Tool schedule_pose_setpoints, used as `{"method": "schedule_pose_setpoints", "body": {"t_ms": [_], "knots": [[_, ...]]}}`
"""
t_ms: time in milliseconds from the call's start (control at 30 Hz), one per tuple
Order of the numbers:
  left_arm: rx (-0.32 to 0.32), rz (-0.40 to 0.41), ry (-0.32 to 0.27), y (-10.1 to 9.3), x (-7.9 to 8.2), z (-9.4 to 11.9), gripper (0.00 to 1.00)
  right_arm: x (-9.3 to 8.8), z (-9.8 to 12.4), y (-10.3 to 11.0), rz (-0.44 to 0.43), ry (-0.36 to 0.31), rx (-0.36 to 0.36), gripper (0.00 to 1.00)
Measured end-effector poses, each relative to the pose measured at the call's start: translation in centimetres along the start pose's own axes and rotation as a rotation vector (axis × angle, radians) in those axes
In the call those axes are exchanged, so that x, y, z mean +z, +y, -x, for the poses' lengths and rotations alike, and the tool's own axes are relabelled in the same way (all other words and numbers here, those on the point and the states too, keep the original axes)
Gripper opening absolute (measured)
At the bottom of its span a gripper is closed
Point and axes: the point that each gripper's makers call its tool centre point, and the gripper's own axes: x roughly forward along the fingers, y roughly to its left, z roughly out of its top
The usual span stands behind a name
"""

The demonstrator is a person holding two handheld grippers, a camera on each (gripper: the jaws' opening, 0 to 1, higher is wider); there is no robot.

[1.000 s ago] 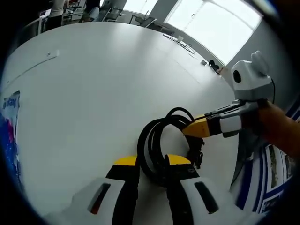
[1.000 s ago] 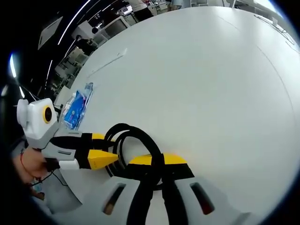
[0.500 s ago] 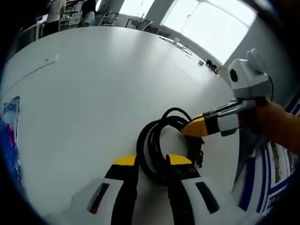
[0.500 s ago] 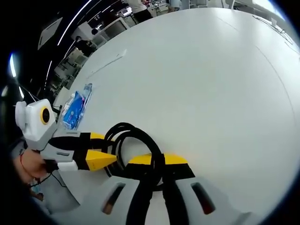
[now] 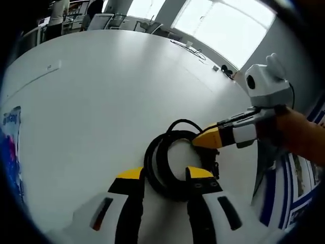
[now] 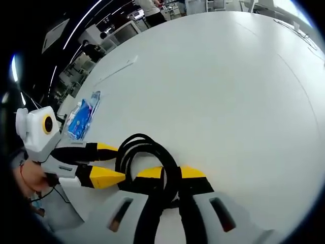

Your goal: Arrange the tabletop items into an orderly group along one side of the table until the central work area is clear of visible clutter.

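I have a coil of black cable [image 5: 175,162] lying on the white surface [image 5: 101,86], close to my edge of it. My right tongs [image 6: 170,174] are pinched on the cable, with the black loops going between the yellow tips, so I can drag the coil to one side. My left tongs [image 5: 163,175] are spread wide, one yellow tip on each side of the coil, not squeezing it. I think they are there to keep the loops from flopping open. A blue packet [image 6: 81,116] lies near the edge, off past the left tongs. Some blue and white printed paper [image 5: 292,185] sits near the right tongs. The middle of the surface looks bare, so nothing blocks the way.
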Motion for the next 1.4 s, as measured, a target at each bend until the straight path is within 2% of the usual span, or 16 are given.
{"method": "schedule_pose_setpoints", "body": {"t_ms": [333,800,1067,1400], "knots": [[-0.006,-0.003,-0.029,-0.1,0.8,0.8,0.32,0.7,0.4,0.0,0.021,-0.028,-0.016,0.17],[-0.006,-0.001,-0.056,-0.1,1.1,2.3,0.44,1.8,1.7,0.5,0.075,-0.084,-0.025,0.28],[-0.007,-0.008,-0.078,-0.7,1.7,3.3,0.52,2.6,2.8,1.5,0.108,-0.114,-0.016,0.34],[0.0,-0.021,-0.105,-0.5,1.7,5.6,0.6,3.1,4.0,3.3,0.158,-0.142,0.002,0.4]]}}
